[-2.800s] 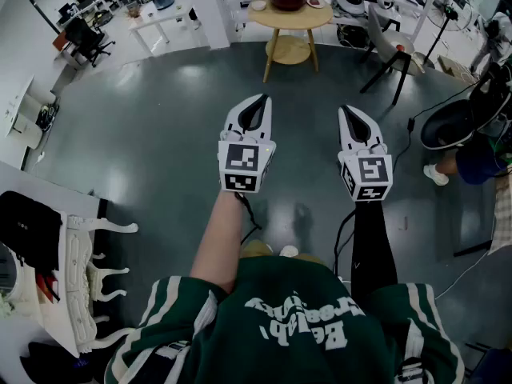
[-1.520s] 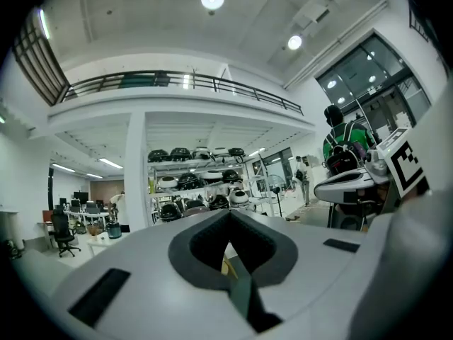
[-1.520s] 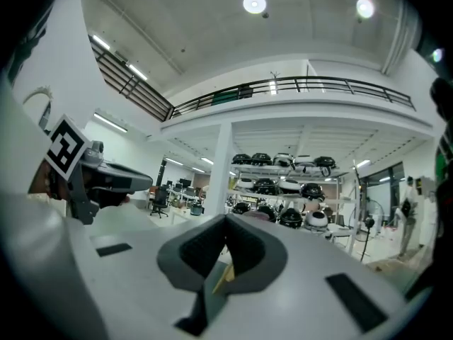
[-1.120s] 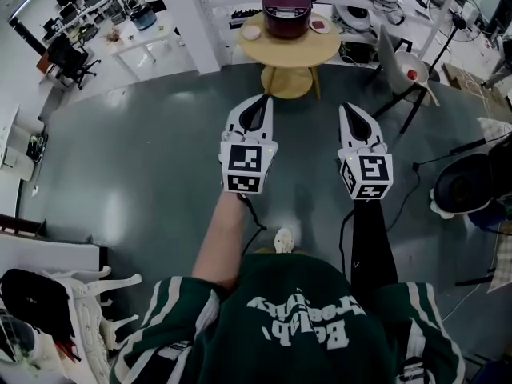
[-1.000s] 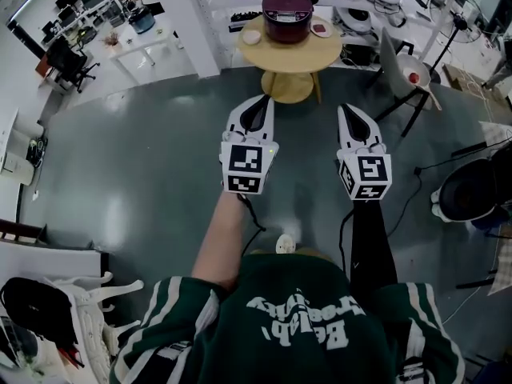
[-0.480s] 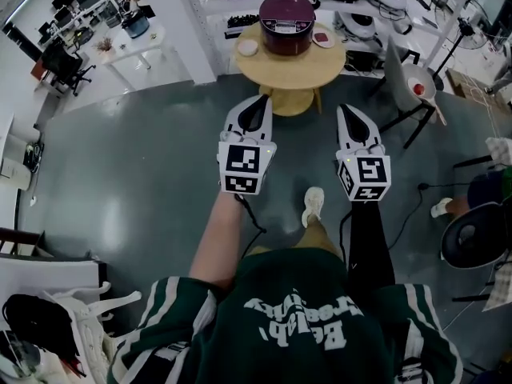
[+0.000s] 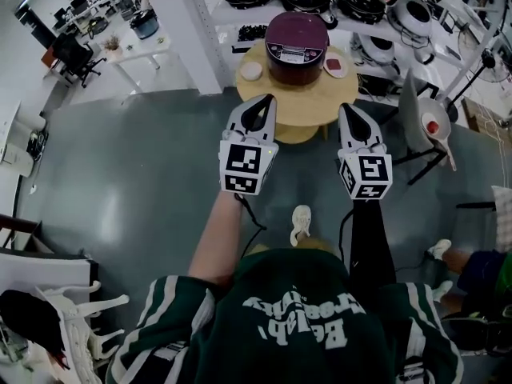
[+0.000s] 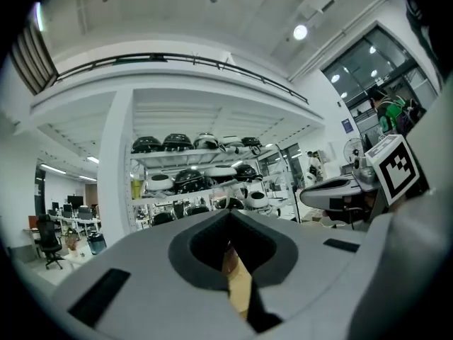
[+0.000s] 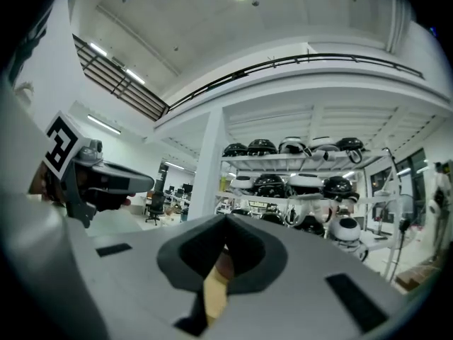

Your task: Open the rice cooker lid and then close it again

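Compared with a moment earlier, the rice cooker (image 7: 297, 46) and the round wooden desk (image 7: 320, 96) under it are sitting closer and larger in the head view. The desk's near edge is now reaching the tips of both grippers, where a stretch of grey floor was separating them before. One shoe (image 7: 300, 221) is showing on the floor between the arms, so the person is evidently walking in.

The left gripper (image 7: 261, 102) and the right gripper (image 7: 350, 110) are both pointing level at the desk, side by side. Each gripper view is showing its jaws clenched together with nothing between them, only a sliver of the wooden desk showing through the slit.

The rice cooker is standing at the far side of the desk with its dark red lid down, a small white bowl (image 7: 251, 71) to its left and a small dish (image 7: 334, 62) to its right. Neither gripper is touching it.

Judging from this, the approach is under way and the opening has not yet begun. The next move is probably calling for a last step forward. One gripper would then be reaching over the desk to the lid's front release, and avoiding the bowl and dish on the way.
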The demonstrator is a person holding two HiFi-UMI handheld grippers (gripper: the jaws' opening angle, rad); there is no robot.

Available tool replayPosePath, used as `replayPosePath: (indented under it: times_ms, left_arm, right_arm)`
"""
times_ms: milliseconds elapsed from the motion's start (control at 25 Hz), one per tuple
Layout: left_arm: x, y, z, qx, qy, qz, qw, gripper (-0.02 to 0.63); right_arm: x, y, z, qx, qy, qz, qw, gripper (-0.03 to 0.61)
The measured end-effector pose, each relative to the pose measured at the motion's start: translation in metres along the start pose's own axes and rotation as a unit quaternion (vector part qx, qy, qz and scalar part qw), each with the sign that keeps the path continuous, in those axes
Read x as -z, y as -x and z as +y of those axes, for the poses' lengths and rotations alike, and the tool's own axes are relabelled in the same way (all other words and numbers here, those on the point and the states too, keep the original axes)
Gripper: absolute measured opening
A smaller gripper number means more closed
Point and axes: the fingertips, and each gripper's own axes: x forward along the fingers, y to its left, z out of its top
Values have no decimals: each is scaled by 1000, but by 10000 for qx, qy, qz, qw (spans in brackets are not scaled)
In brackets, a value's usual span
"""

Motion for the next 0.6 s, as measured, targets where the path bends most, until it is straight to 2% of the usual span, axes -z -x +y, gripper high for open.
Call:
replayPosePath:
  times_ms: [320,600]
  left_arm:
    - [4,-122,30,-243,-62,116,9996,-5]
    - [12,-199,42,-345,-43,210,9992,-5]
  right_arm:
    - [6,-119,-70,-436,-18,-123,9990,5]
    - [23,-184,-110,-686,-99,-109,9975,5]
